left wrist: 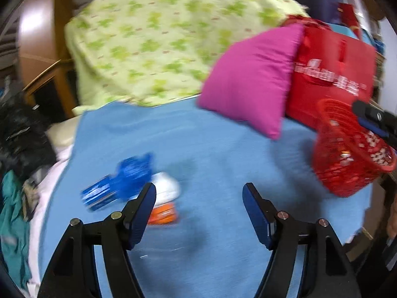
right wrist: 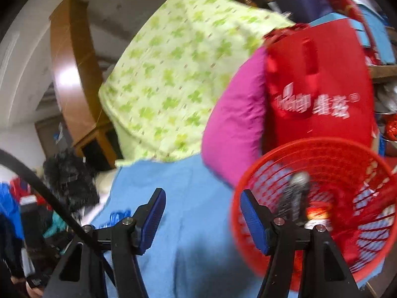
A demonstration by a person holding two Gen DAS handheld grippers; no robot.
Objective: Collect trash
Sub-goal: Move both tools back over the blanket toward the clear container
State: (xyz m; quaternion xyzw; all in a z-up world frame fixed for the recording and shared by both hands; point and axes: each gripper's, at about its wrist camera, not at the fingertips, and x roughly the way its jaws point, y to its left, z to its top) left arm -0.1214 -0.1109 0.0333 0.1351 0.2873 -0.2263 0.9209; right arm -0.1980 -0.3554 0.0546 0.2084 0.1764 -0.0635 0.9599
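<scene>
On the blue blanket point(left wrist: 211, 149) lie a blue wrapper point(left wrist: 119, 181), a white crumpled piece point(left wrist: 166, 186) and an orange packet point(left wrist: 163, 214), all blurred. My left gripper point(left wrist: 199, 193) hovers open just right of them with nothing between its fingers. A red mesh basket point(left wrist: 347, 154) stands at the blanket's right edge. In the right wrist view the basket point(right wrist: 322, 198) is close on the right and holds a dark silvery wrapper point(right wrist: 295, 196) and a red-and-white piece point(right wrist: 317, 217). My right gripper point(right wrist: 202, 208) is open and empty, its right finger at the basket's rim.
A pink cushion point(left wrist: 250, 79), a red bag with white print point(left wrist: 332, 69) and a green-patterned quilt point(left wrist: 161, 37) pile up at the back. Dark fluffy clothing point(left wrist: 22, 134) and other garments lie at the left. A black cable point(right wrist: 49, 196) crosses the right wrist view.
</scene>
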